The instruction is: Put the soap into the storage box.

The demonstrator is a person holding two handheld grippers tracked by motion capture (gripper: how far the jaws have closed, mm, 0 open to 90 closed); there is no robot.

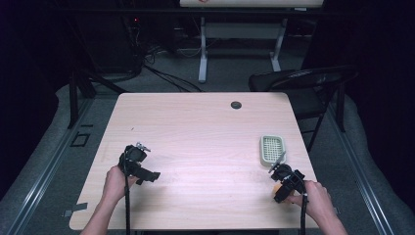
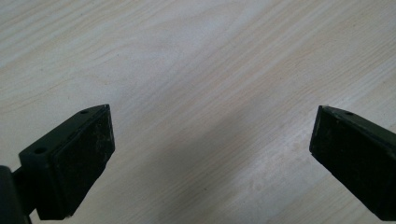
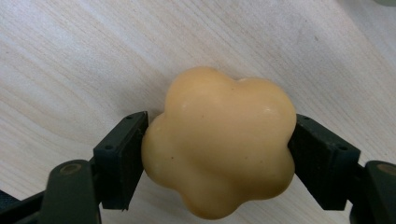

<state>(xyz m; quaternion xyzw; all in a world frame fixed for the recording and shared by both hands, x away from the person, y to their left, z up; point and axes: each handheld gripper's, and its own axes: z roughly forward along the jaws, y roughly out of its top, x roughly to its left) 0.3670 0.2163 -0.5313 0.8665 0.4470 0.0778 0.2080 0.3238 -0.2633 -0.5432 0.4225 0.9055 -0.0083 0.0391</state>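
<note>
A rectangular table point(image 1: 195, 147) with a pale, light-grained wooden top and rounded corners stands on a grey floor point(image 1: 44, 171). Near the middle of its far edge sits a small round dark grommet point(image 1: 236, 105) set into the top. Toward the right edge lies a small pale green rectangular tray with a perforated grid bottom point(image 1: 272, 149), flat on the wood. The left and middle stretches show bare woodgrain.

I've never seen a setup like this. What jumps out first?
The lumpy yellow-orange soap, squeezed between the jaws of the right gripper just above the wooden table. Just beyond it, a pale soap dish sits near the table's right edge. The left gripper hangs open over bare wood.
</note>
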